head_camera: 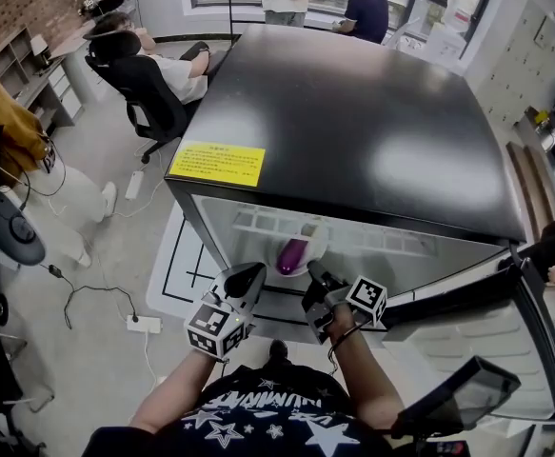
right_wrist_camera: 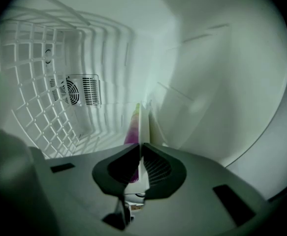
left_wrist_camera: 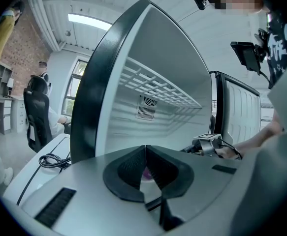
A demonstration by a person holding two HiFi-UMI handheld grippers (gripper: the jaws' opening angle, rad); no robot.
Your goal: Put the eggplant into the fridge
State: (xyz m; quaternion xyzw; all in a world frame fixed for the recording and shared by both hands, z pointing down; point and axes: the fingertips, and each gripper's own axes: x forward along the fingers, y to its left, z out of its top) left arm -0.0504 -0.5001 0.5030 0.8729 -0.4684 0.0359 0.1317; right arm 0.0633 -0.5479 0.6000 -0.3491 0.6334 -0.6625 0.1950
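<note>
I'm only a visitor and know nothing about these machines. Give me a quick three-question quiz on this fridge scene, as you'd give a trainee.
1. Pick one. Inside the fridge, the eggplant lies on: A) a white plate; B) a blue bowl; C) a wooden board.
2. True or false: the left tongs are shut with nothing in them.
3. Fill in: the right tongs are clamped on the plate's ____.
Key: 1 A; 2 true; 3 rim.
</note>
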